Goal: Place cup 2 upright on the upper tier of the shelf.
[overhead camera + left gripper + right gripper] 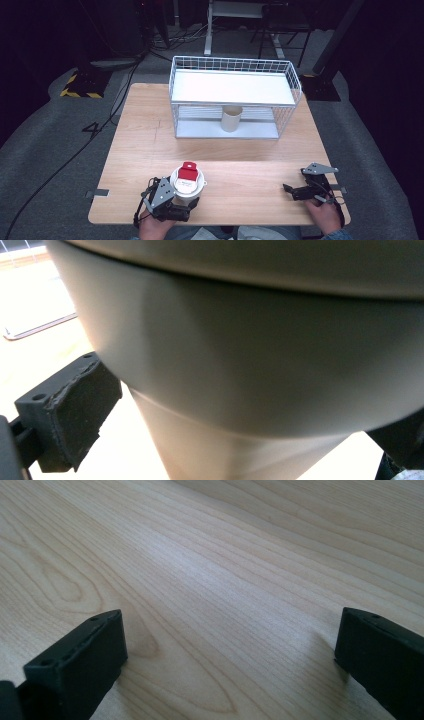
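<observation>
From the high view, the left tongs [186,199] sat at the near edge of the worktop [240,155], and right between their jaws stood a white cup [188,184] with a red-and-white carton [188,172] poking out of its top. The right tongs [290,190] lay well off to the other side, low over bare wood, nothing between them. Far beyond both pairs, at the back of the worktop, stood a white wire rack [235,96] with a beige cup [231,118] upright on its lower shelf.

Over to the left gripper view: the white cup [260,375] loomed right up against the lens, its wide collar above and its narrower body running down between the jaws. The jaw on the picture's left stood just clear of the cup wall, a sliver of worktop [45,345] showing between them; the other jaw was tucked under the collar, and contact there couldn't be told. So, wide apart, cup between, not clamped.

Right gripper view: both black jaws spread wide, with plain wood grain of the worktop [225,580] between them and nothing held.
</observation>
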`<state>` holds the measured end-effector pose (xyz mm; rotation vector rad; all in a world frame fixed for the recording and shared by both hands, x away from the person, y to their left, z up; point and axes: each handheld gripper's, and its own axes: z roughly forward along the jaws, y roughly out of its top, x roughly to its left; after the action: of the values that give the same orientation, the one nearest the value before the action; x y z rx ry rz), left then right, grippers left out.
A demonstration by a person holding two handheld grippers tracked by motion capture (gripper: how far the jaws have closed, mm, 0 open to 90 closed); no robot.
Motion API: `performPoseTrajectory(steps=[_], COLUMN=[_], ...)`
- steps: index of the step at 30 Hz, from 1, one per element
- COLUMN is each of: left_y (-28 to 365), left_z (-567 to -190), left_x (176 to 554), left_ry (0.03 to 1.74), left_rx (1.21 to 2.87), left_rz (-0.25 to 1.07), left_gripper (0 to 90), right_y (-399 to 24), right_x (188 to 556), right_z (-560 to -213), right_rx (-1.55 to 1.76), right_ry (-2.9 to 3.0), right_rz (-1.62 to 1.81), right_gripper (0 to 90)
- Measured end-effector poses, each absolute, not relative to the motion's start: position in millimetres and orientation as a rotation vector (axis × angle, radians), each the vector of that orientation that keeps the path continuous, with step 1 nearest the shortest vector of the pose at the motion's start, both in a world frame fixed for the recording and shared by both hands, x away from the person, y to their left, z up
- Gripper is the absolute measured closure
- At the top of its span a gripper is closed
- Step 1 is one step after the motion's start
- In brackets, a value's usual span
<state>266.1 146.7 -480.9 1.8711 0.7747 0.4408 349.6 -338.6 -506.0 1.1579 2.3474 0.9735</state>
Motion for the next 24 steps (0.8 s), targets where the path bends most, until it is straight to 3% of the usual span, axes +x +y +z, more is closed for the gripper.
performPoseTrajectory(steps=[6,24], left_y=[147.4,147.8], left_z=[-486.1,-489.2], left_x=[266.2,265.4], left_ry=[0.738,0.728], left_rx=[1.848,1.827], left_rz=[0.423,0.435], left_gripper=[9.4,10.5], right_y=[-338.6,-338.6], right_x=[349.7,349.6], right_z=[-506.1,-506.1], right_rx=[1.157,1.158], right_ry=[2.347,2.347], right_rz=[0.973,0.973], right_gripper=[0.4,0.4])
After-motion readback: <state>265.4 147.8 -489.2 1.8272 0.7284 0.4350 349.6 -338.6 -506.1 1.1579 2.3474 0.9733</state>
